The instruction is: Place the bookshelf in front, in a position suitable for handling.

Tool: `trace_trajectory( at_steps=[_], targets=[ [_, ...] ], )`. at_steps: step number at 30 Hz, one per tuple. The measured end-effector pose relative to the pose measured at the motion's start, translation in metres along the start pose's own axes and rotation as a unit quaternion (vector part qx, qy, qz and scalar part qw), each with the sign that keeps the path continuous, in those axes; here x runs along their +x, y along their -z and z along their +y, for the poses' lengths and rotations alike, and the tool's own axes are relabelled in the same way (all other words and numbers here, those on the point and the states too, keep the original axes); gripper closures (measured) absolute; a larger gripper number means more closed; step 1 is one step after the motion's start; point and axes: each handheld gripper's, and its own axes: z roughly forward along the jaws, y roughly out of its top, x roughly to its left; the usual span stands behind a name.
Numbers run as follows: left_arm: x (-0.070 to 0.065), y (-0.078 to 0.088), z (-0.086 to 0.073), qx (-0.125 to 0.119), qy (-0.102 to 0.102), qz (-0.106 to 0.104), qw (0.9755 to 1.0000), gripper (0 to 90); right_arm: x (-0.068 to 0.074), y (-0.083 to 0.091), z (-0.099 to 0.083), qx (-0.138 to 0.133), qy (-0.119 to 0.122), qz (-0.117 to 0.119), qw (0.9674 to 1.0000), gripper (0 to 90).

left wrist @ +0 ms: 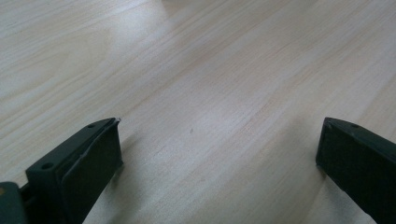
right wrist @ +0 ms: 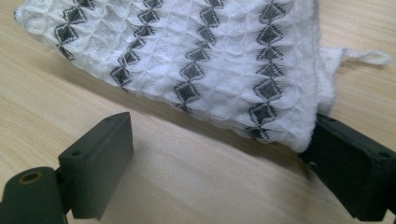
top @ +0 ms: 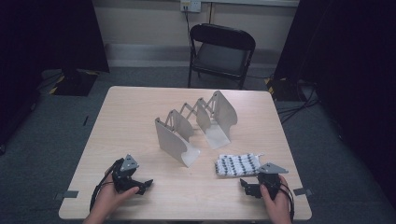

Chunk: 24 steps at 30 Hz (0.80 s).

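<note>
I see the folded white cloth with dark diamond stripes lying flat on the desk, near its right front edge. My right hand-held gripper sits just before it, jaws wide, nothing held. My left hand-held gripper rests on bare wood, jaws wide, well apart from the cloth.

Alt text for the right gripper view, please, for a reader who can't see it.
A folded white cloth with rows of dark diamond patterns lies on a light wooden table, just ahead of the open right gripper. One jaw sits at the cloth's near corner; whether it touches is unclear. A small loop sticks out from the cloth's edge.
</note>
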Motion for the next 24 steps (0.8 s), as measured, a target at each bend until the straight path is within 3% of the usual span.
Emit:
trace_trajectory(
  at_steps=[11, 16, 24],
  targets=[
    [0.0, 0.0, 0.0, 0.0, 0.0, 0.0, 1.0, 0.0, -0.001, 0.0, 0.0, 0.0, 0.003, 0.003, 1.0, 10.0],
    [0.0, 0.0, 0.0, 0.0, 0.001, -0.002, 1.0, 0.0, -0.002, 0.004, 0.003, 0.014, 0.008, 0.012, 0.9998, 13.7],
    [0.001, 0.0, 0.001, 0.003, -0.003, -0.002, 1.0, 0.0, -0.01, 0.017, 0.017, -0.007, 0.029, 0.016, 0.9994, 19.3]
  ],
)
